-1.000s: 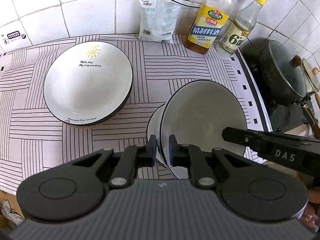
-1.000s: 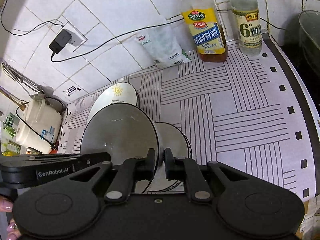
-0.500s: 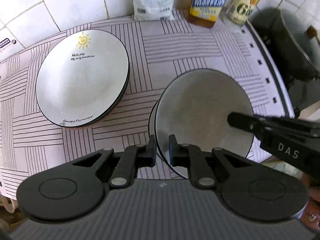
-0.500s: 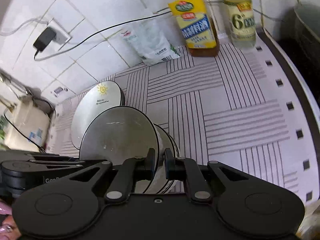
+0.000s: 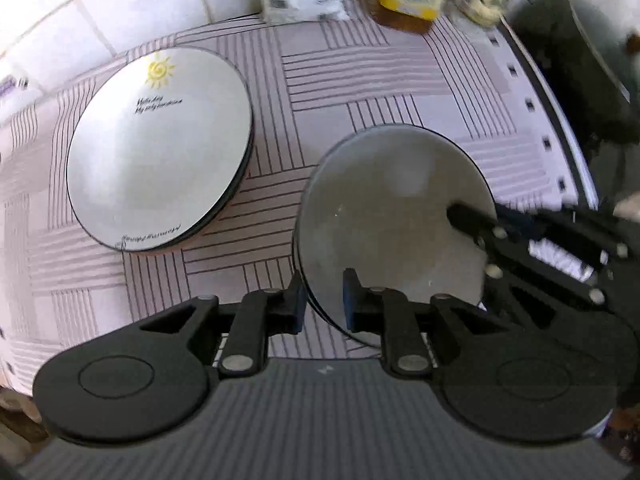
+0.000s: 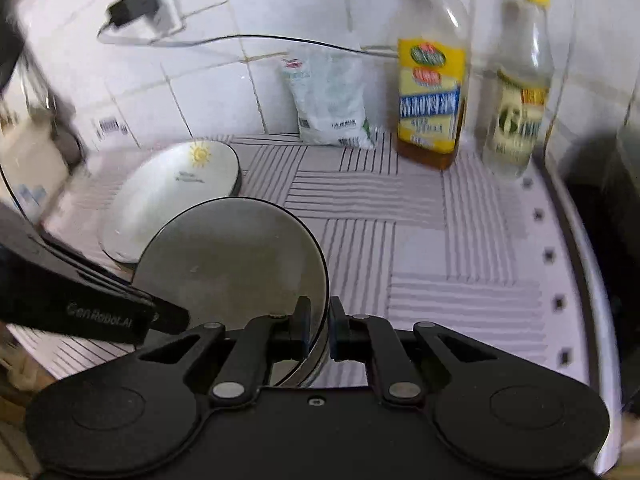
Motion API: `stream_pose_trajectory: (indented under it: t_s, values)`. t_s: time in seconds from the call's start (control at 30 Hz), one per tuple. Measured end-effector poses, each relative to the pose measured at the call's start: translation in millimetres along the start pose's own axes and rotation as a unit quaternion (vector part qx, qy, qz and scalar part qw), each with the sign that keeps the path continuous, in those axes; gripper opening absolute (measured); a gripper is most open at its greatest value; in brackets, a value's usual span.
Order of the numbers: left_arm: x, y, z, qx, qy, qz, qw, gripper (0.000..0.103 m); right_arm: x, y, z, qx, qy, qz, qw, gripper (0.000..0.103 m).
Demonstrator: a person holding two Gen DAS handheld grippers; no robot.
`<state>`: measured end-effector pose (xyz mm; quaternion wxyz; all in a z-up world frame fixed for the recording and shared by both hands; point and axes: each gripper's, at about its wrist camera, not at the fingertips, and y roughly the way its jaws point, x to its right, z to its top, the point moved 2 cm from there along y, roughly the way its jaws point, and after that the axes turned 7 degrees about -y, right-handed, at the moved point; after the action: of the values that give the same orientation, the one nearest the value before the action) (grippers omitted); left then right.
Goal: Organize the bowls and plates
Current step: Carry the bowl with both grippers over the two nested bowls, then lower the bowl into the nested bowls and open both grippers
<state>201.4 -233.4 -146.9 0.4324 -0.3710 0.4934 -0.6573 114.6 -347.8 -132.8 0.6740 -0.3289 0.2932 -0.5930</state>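
A white bowl with a black rim (image 5: 392,216) sits nested on another bowl on the striped mat; it also shows in the right wrist view (image 6: 232,264). My left gripper (image 5: 323,300) has opened a little, its fingers standing on either side of the bowl's near rim. My right gripper (image 6: 319,330) is shut on the bowl's opposite rim. A white plate with a sun print (image 5: 160,148) lies to the left, on top of another plate; it also shows in the right wrist view (image 6: 172,192).
Against the tiled wall stand a white bag (image 6: 328,100), a yellow-labelled bottle (image 6: 432,92) and a clear bottle (image 6: 516,108). A dark pot (image 5: 572,68) sits past the mat's right edge. A charger and cable (image 6: 132,12) hang on the wall.
The held bowl has come down level onto the bowl beneath it. My left gripper's fingers have spread apart off its rim. Both cameras have tipped and moved, blurring the view.
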Motion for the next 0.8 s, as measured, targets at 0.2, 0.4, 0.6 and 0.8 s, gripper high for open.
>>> stream_pose_trajectory:
  t_s: [0.2,0.4,0.6,0.8]
  values:
    - [5.5,-0.3,-2.5,0.004,0.022,0.023,0.9995,0.018,-4.7,3.1,-2.1,0.003,-0.031,-0.025,0.999,0.009]
    - [-11.1,1.1,-6.3,-0.002,-0.014,-0.015,0.9998,0.019,-5.5,5.9,-5.8,0.004,-0.032,-0.027,0.999,0.01]
    - [-20.6,-28.5,-20.9,0.035,-0.023,-0.046,0.9981,0.021,-9.3,5.6,0.2,-0.02,-0.022,-0.031,0.999,0.016]
    - [-33.9,-52.6,-32.2,0.064,-0.041,-0.071,0.9946,0.022,-4.7,-29.5,-14.3,0.02,-0.018,0.006,1.0,0.034]
